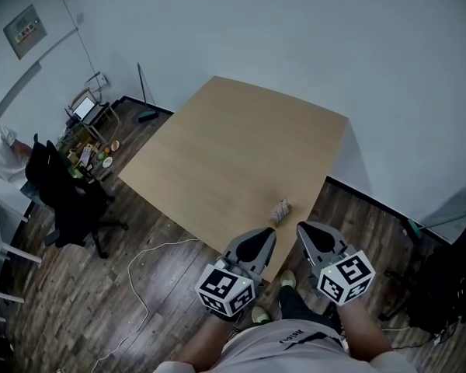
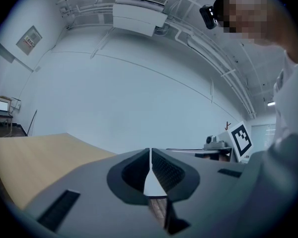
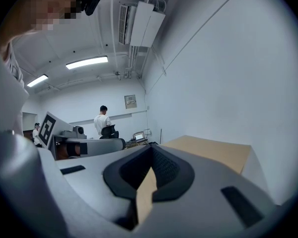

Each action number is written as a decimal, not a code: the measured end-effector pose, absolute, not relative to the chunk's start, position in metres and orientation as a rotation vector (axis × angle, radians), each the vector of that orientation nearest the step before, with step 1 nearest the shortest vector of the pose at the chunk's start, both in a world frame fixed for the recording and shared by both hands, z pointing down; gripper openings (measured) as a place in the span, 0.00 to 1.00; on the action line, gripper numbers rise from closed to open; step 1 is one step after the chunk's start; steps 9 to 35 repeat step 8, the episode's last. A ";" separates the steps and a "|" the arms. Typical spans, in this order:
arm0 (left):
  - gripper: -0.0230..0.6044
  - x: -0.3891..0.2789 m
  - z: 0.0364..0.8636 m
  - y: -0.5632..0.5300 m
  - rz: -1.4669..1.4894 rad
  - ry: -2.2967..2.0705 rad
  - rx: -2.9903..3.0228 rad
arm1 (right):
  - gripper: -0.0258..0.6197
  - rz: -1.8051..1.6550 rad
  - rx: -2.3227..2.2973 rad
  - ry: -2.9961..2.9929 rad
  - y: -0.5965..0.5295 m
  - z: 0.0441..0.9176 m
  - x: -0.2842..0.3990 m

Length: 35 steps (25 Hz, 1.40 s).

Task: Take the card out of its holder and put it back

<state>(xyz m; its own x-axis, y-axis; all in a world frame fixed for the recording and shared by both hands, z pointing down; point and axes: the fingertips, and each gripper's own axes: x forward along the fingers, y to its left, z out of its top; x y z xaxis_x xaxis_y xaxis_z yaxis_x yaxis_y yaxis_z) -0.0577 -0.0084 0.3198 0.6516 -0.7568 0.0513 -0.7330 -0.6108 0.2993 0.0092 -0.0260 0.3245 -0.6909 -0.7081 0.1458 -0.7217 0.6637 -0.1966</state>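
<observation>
The left tool point(image 1: 264, 237) and the right tool point(image 1: 305, 228) are held side by side above the floor, just short of the near edge of the worktop point(image 1: 233, 146). Both point forward, probably a standby posture. On each tool the jaws are pressed together with nothing between them. Just beyond the tips, the card holder point(image 1: 281, 208) rests on the worktop close to that edge. It is too small to tell whether the card is inside.
</observation>
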 end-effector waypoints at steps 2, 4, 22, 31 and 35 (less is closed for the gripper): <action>0.08 -0.058 0.320 -0.009 -0.117 -1.199 2.576 | 0.06 0.363 1.209 -2.810 -0.026 0.324 0.009; 0.08 -0.059 0.321 -0.010 -0.121 -1.201 2.571 | 0.06 0.357 1.207 -2.807 -0.028 0.324 0.008; 0.08 -0.064 0.322 -0.012 -0.127 -1.206 2.565 | 0.06 0.349 1.200 -2.805 -0.029 0.325 0.002; 0.08 -0.064 0.322 -0.012 -0.127 -1.206 2.565 | 0.06 0.349 1.200 -2.805 -0.029 0.325 0.002; 0.08 -0.064 0.322 -0.012 -0.127 -1.206 2.565 | 0.06 0.349 1.200 -2.805 -0.029 0.325 0.002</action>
